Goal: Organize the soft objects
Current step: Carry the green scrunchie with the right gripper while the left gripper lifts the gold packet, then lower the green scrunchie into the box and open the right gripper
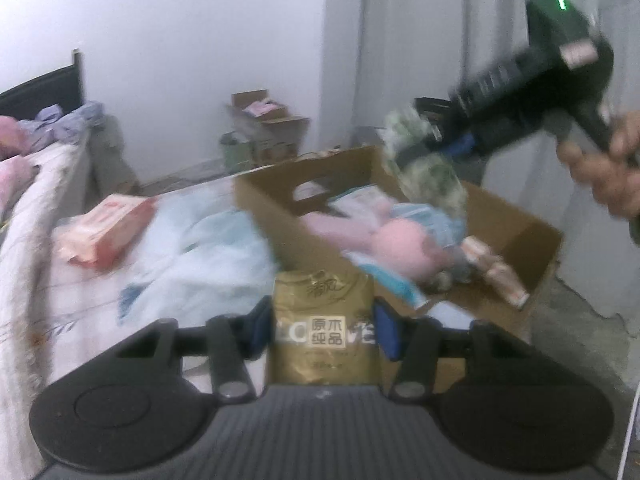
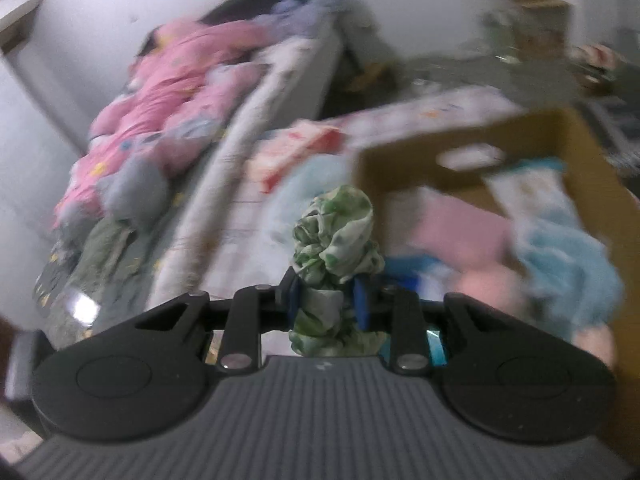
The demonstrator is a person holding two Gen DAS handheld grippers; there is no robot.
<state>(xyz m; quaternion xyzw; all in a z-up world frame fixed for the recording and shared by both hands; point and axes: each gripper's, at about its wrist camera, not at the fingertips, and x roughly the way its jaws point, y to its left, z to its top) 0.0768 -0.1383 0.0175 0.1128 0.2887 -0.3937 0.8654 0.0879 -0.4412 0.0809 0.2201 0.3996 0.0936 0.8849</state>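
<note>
My left gripper (image 1: 323, 320) is shut on a gold tissue pack (image 1: 322, 300), held just in front of the near wall of an open cardboard box (image 1: 280, 216). The box holds a pink plush toy (image 1: 396, 250), blue cloth and small packs. My right gripper (image 2: 327, 292) is shut on a bunched green-and-white cloth (image 2: 336, 232); in the left wrist view this gripper (image 1: 430, 146) holds the cloth (image 1: 432, 180) above the box's far side. In the right wrist view the box (image 2: 592, 152) lies to the right, with pink and blue soft things inside.
The box sits on a bed with a pale blue blanket (image 1: 208, 256). A pink-red wipes pack (image 1: 108, 228) lies on the bed to the left. Pink bedding (image 2: 168, 92) is piled further off. More cartons (image 1: 268, 128) stand against the wall.
</note>
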